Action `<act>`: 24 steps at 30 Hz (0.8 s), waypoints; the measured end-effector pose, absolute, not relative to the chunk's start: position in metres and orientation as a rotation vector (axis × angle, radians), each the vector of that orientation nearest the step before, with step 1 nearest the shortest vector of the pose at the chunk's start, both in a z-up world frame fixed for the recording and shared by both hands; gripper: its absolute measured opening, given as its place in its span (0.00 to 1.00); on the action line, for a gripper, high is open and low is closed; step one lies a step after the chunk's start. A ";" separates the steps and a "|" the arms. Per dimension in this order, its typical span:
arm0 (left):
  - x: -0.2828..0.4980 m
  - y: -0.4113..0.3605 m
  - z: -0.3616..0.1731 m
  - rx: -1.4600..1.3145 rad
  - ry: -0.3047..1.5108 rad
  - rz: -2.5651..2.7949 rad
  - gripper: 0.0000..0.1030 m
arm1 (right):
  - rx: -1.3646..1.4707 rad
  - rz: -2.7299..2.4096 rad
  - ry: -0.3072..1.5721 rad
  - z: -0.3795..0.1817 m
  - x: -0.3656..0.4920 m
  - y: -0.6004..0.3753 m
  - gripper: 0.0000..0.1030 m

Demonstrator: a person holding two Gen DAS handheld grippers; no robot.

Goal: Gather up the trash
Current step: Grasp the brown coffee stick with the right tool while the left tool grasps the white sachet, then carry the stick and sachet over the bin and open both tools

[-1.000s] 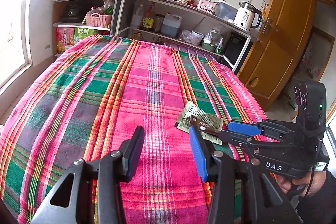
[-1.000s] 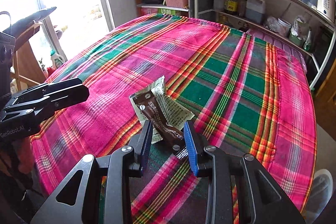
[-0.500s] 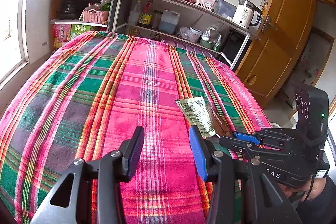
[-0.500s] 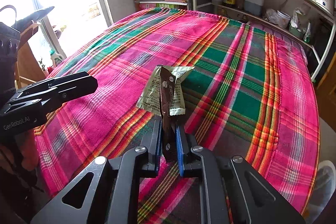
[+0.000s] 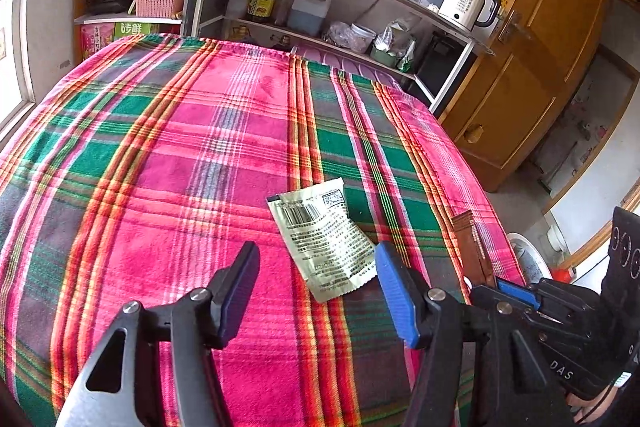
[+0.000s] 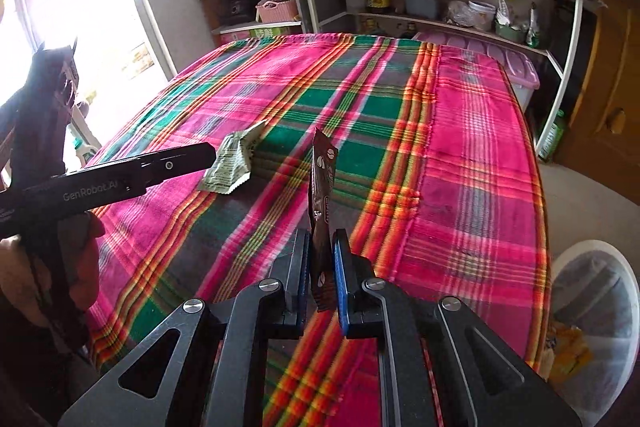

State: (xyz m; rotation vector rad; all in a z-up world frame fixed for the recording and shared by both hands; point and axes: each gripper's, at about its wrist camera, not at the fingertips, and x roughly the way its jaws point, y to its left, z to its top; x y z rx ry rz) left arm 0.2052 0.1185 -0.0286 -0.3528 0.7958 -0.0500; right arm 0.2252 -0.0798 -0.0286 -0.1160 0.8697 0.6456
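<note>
Right gripper (image 6: 321, 269): jaws clamped on the lower end of the brown wrapper (image 6: 321, 195), held upright above the plaid tablecloth (image 6: 472, 155). Left gripper (image 5: 316, 291): jaws widening, nothing between them; green-white sachet (image 5: 322, 241) flat on the cloth just ahead, at 12 o'clock from the fingers. White bin (image 6: 596, 331) on the floor at 4 o'clock in the right wrist view.

Risks, as judged: narrow hold on a slick wrapper, so possible slip in transit; flat sachet hard to pinch, cloth liable to bunch into the jaws; grippers close together, collision possible.

Count: wrappers two, one held, one lying; grippers two; bins one.
</note>
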 end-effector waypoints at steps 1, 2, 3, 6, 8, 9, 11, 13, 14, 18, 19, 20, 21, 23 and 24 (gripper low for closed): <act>0.210 0.115 -0.030 -0.352 0.807 -0.045 0.61 | -0.111 0.641 0.869 -0.029 0.225 -0.084 0.11; 0.214 0.111 -0.031 -0.350 0.817 -0.041 0.61 | -0.106 0.637 0.869 -0.029 0.226 -0.088 0.11; 0.218 0.107 -0.031 -0.347 0.822 -0.041 0.61 | -0.102 0.634 0.869 -0.029 0.227 -0.090 0.11; 0.230 0.094 -0.035 -0.318 0.840 -0.025 0.61 | -0.092 0.627 0.868 -0.029 0.227 -0.097 0.11; 0.237 0.085 -0.036 -0.272 0.843 0.003 0.61 | -0.081 0.622 0.867 -0.029 0.227 -0.102 0.11; 0.239 0.081 -0.036 -0.248 0.842 0.015 0.61 | -0.076 0.620 0.865 -0.029 0.227 -0.105 0.11; 0.242 0.075 -0.036 -0.225 0.846 0.027 0.61 | -0.067 0.616 0.864 -0.029 0.228 -0.108 0.11; 0.243 0.072 -0.036 -0.203 0.851 0.035 0.61 | -0.057 0.611 0.863 -0.029 0.229 -0.112 0.11; 0.242 0.072 -0.036 -0.199 0.850 0.034 0.52 | -0.053 0.609 0.862 -0.029 0.229 -0.114 0.11; 0.238 0.070 -0.035 -0.195 0.852 0.009 0.26 | -0.039 0.607 0.853 -0.026 0.225 -0.119 0.11; 0.237 0.070 -0.035 -0.195 0.853 0.002 0.22 | -0.037 0.606 0.850 -0.025 0.224 -0.120 0.11; 0.235 0.070 -0.035 -0.197 0.851 -0.006 0.19 | -0.035 0.606 0.847 -0.024 0.223 -0.121 0.11; 0.232 0.070 -0.035 -0.203 0.846 -0.017 0.14 | -0.033 0.605 0.844 -0.023 0.221 -0.122 0.11; 0.226 0.069 -0.033 -0.210 0.834 -0.044 0.12 | -0.029 0.601 0.839 -0.021 0.217 -0.126 0.11; 0.222 0.067 -0.032 -0.204 0.827 -0.050 0.11 | -0.026 0.599 0.837 -0.020 0.215 -0.128 0.11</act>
